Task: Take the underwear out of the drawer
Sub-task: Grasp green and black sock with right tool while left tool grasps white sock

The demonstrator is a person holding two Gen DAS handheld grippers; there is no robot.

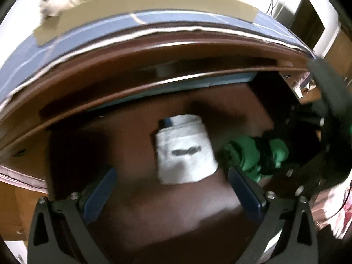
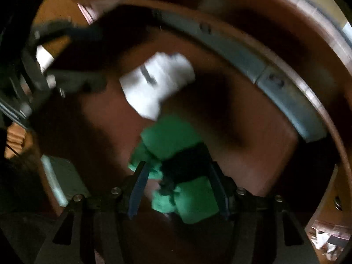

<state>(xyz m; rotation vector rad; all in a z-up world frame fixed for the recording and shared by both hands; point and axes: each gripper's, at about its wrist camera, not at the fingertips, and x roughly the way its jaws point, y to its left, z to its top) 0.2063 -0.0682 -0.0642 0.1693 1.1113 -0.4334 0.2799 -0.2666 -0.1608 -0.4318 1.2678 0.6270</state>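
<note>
**Two tools inside an open wooden drawer with folded underwear**

A dark brown wooden drawer (image 1: 132, 198) stands open and fills most of both views, its floor bare around two folded garments. Above it, in the left wrist view, runs the edge of a bed with a blue sheet (image 1: 88, 33) and a strip of tan cardboard (image 1: 154, 0) lying on top.

The left tool (image 1: 171, 184) hovers over the drawer floor with its blue-padded fingers set wide apart and nothing between them. The right tool (image 2: 178, 184) reaches in from the right side; its fingers sit on either side of a folded green pair of underwear with a black band (image 2: 176, 145). Blur hides whether the pads press it, so its grip cannot be told.

Just beside the green pair, towards the drawer's middle, lies a folded white pair of underwear with a dark printed mark (image 1: 184, 151), flat on the drawer floor and ahead of the left tool.
</note>
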